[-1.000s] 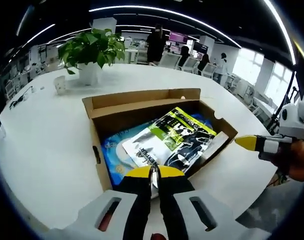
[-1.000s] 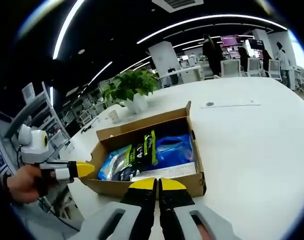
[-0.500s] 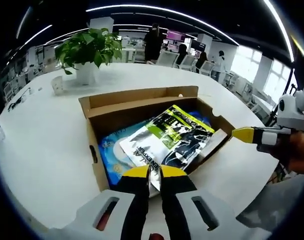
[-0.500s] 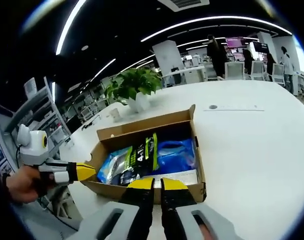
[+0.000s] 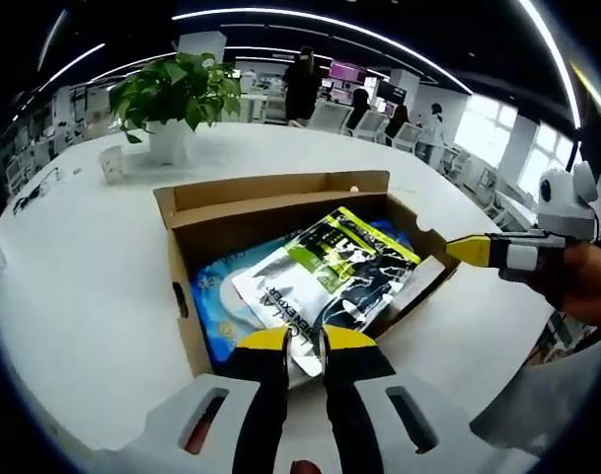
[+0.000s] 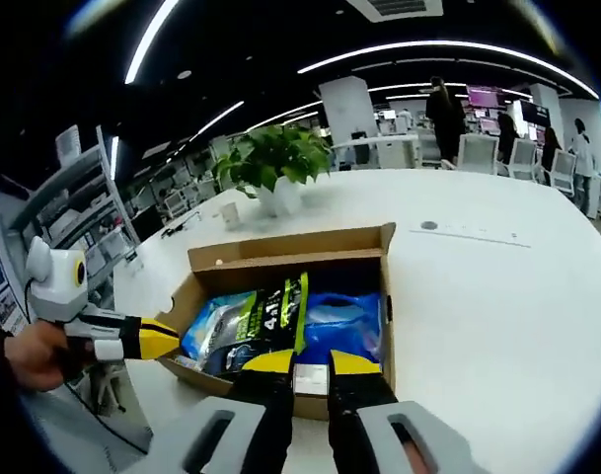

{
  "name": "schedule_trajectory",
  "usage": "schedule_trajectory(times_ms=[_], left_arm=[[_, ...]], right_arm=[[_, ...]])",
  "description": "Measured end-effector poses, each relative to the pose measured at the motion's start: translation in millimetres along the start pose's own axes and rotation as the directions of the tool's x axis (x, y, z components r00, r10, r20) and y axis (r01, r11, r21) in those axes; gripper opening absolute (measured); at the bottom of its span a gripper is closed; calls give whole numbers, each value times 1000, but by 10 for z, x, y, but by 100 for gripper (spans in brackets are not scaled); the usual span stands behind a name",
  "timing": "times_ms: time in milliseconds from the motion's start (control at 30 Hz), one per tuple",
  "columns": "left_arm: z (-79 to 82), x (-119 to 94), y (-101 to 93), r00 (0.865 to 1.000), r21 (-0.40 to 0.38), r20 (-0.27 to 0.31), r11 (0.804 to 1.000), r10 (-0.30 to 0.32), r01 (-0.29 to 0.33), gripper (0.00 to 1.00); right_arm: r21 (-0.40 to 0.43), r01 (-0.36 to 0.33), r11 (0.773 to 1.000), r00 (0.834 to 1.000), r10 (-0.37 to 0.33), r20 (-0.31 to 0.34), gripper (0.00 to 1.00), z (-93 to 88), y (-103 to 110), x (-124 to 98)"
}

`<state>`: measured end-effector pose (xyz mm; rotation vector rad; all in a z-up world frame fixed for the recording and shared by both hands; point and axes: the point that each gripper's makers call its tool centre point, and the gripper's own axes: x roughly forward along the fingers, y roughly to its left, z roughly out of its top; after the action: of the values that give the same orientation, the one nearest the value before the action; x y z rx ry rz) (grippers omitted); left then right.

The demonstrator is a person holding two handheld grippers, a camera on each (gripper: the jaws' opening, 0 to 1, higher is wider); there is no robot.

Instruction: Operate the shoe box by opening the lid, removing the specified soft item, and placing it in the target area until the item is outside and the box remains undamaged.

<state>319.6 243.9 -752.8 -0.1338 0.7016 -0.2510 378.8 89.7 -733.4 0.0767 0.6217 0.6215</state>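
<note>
Pouch (image 5: 325, 276) just beyond left tongs (image 5: 305, 341)

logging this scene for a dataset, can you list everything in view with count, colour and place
shoe box: one, brown cardboard, open, lid folded back, on the table
printed pouch: one, green, white and black, lying on top inside the shoe box
blue packets: at least two, blue plastic, under and beside the printed pouch
table: one, white, large, under the shoe box
potted plant: one, green leaves in a white pot, far side of the table
small cup: one, white, beside the potted plant
people: several, background, near chairs
left hand-held gripper: one, yellow-tipped black jaws slightly apart, at the shoe box's near edge
right hand-held gripper: one, yellow-tipped jaws apart, at the shoe box's near wall
</note>
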Motion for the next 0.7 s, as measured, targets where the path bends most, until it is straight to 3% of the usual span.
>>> schedule_trajectory(times_ms=[367, 700], left_arm=[[-6, 22, 12, 1000, -10, 0, 1000, -5, 5, 12], [-18, 17, 72, 1000, -40, 0, 999, 8, -8, 12]], right_arm=[[-41, -21, 999, 999, 19, -45, 20, 113, -123, 158], [-36, -106, 994, 988, 101, -118, 25, 51, 61, 401]])
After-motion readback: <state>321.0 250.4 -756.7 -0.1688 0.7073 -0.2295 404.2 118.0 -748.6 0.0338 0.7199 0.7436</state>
